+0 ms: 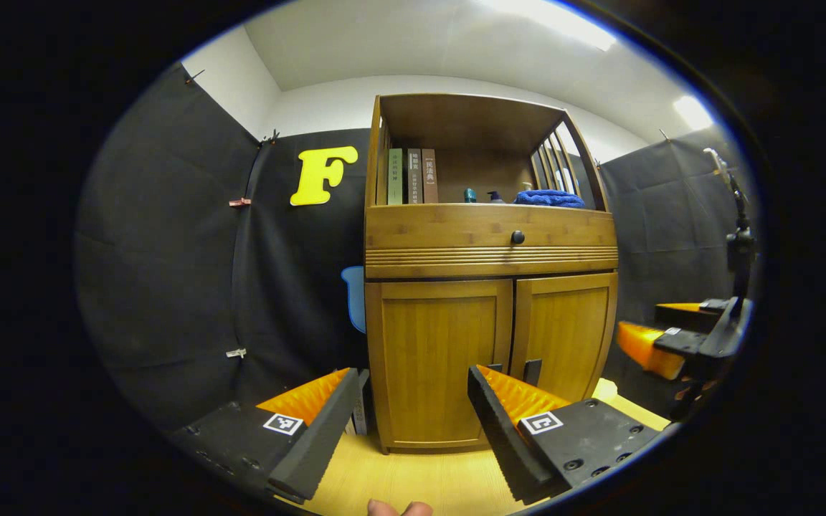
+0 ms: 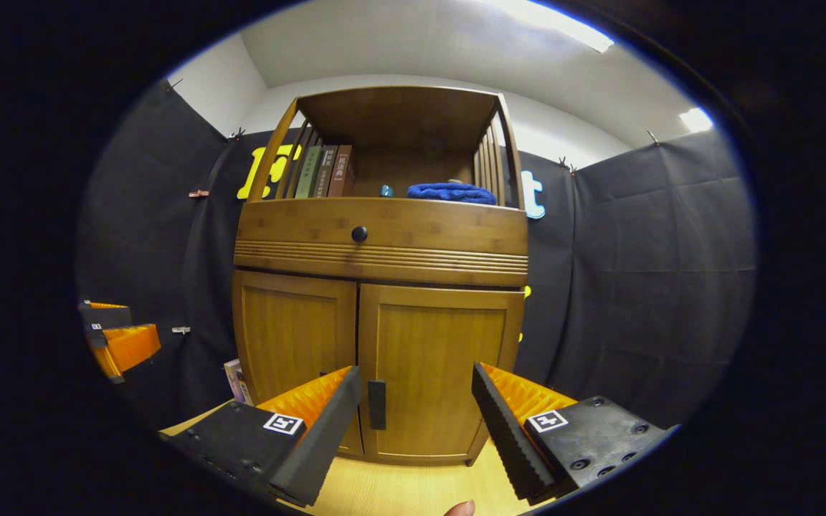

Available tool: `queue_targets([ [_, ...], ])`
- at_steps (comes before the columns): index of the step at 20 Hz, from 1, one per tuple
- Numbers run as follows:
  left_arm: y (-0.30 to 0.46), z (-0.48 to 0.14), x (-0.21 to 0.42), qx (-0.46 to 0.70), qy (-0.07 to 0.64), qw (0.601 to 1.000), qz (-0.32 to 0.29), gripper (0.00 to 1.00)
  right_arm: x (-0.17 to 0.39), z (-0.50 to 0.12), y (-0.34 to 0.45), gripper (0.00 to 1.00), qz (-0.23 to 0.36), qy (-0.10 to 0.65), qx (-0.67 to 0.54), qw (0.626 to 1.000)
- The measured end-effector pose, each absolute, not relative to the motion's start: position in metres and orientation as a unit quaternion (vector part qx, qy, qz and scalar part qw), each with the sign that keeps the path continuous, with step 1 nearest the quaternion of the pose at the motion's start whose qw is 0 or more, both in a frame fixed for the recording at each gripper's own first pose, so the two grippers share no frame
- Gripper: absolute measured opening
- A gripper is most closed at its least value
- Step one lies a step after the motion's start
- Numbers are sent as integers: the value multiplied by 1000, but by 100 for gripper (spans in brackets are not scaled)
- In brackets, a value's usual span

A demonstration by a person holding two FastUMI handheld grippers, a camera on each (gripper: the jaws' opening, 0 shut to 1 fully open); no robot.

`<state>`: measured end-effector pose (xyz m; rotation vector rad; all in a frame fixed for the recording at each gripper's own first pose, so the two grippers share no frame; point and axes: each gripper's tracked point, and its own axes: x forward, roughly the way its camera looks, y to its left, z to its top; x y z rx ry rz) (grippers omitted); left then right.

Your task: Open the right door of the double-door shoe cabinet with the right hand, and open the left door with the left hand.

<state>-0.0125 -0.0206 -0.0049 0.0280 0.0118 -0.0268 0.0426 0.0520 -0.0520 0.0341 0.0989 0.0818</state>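
Black cloth walls enclose a booth where a bamboo shoe cabinet (image 2: 381,287) stands on a pale wood floor (image 2: 399,487), both doors shut. The right gripper (image 2: 416,408), fingers spread, faces the right door's handle (image 2: 377,403), just beside its left finger. The left gripper (image 1: 413,412) waits spread before the left door (image 1: 438,358). Best approach: straddle the handle squarely, then pull along the hinge arc.
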Motion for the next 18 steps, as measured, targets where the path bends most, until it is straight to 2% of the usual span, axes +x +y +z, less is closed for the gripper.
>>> queue_targets([
  [7,-40,-27,12,13,26,1000,-3,93,111,-125,98,98,81,67,43,994],
  [15,-54,-39,49,12,35,999,14,93,176,-210,119,98,84,93,39,991],
  [16,-50,-44,53,14,40,999,20,93,177,-223,126,87,90,101,42,990],
  [17,-47,-46,58,17,44,999,26,94,178,-228,126,89,89,110,43,989],
  [18,-44,-50,60,18,48,998,30,94,180,-233,130,78,92,118,49,988],
])
